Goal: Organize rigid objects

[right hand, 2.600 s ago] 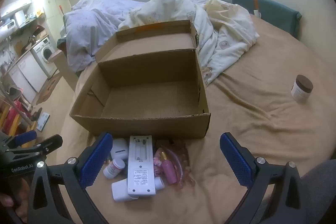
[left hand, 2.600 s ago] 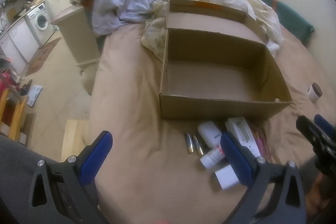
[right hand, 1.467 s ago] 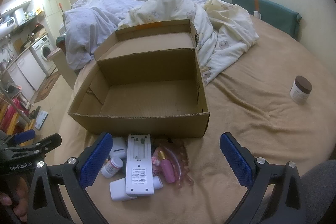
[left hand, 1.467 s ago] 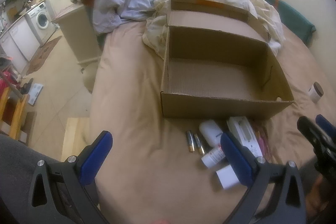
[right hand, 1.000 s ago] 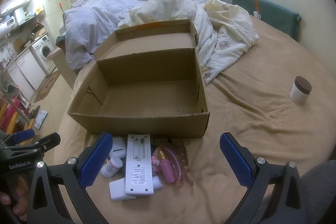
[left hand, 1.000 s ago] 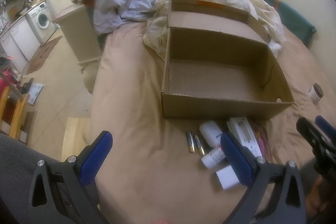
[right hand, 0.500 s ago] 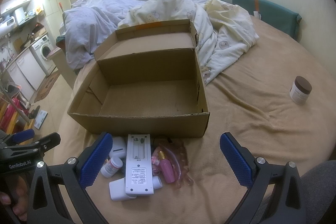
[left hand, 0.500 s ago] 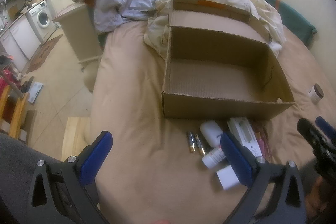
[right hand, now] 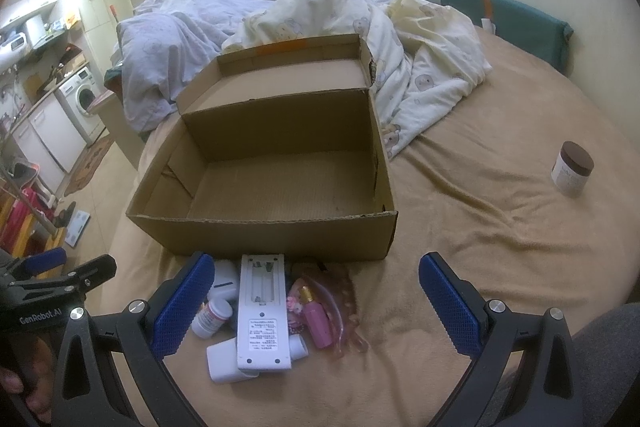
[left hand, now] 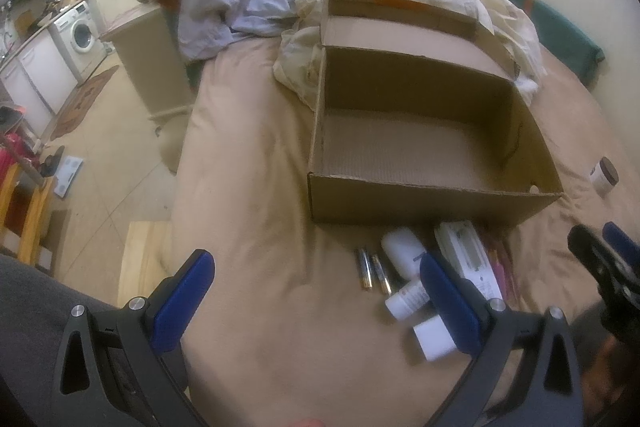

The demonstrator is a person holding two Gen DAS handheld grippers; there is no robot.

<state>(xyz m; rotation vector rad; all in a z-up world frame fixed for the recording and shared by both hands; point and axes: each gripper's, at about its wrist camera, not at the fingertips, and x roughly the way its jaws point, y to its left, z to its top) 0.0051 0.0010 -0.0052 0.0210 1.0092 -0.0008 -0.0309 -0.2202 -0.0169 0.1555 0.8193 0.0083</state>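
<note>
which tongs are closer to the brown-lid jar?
Right. The jar stands alone on the bed, off to the right of the right tongs. The left tongs sit further left, with the item pile and the right tongs between them and the jar.

"GenRobot.AI" on left tool [right hand: 56, 277]

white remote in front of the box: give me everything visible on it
The long white plastic remote control lies back side up on the tan bedsheet, battery cover off, compartment empty, a printed label below it. Its far end nearly meets the open brown cardboard box; whether they touch is unclear. It rests across a white cylindrical bottle, with a pink bottle at its right. Neither gripper touches it.
</note>
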